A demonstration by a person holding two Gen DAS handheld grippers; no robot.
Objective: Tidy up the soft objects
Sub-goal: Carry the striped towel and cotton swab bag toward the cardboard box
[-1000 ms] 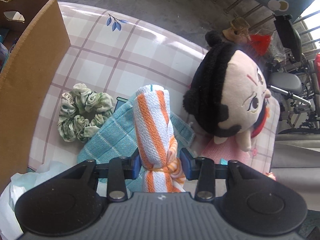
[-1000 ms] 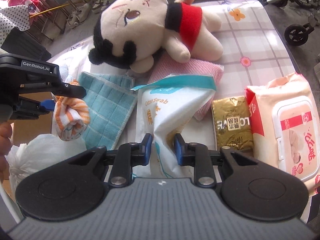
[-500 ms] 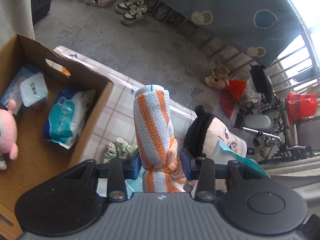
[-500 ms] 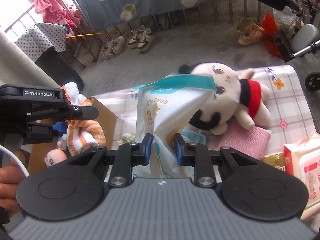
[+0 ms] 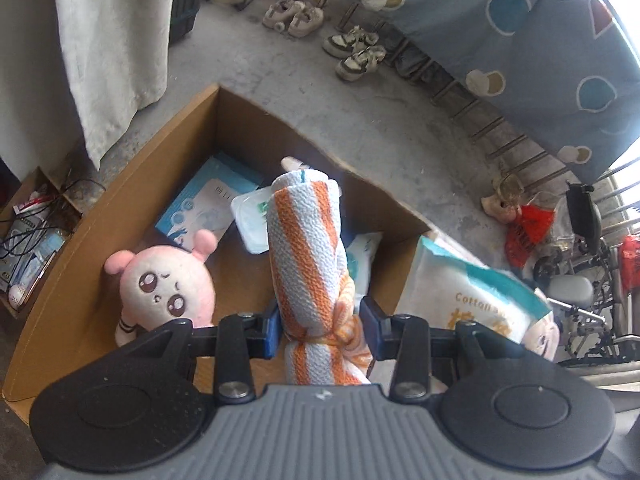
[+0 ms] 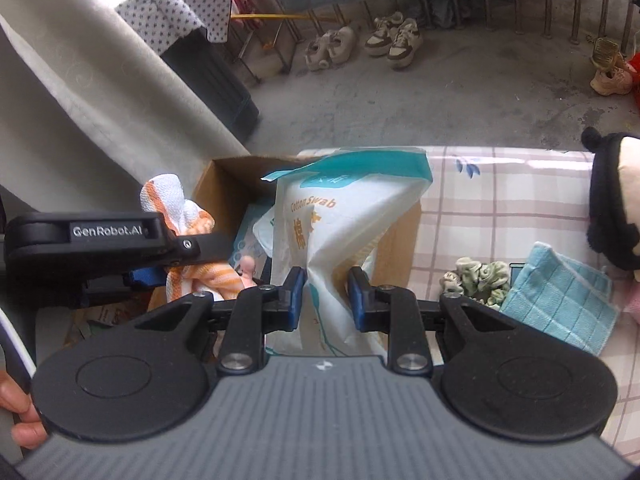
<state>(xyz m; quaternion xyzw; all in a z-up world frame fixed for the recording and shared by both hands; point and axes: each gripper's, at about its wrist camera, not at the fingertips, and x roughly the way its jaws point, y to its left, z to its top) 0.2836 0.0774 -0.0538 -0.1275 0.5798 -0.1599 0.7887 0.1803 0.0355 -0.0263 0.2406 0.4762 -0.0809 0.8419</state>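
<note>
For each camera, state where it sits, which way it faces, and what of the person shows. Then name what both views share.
Left wrist: sits on the left gripper, looking down along its fingers into the cardboard box holding a pink plush; the jaws clamp the striped towel; no hand shows.
Right wrist: sits on the right gripper, facing the box and checked table; the jaws pinch the cotton swab bag; fingers show at lower left.
Shared: box, towel, swab bag, shoes.
</note>
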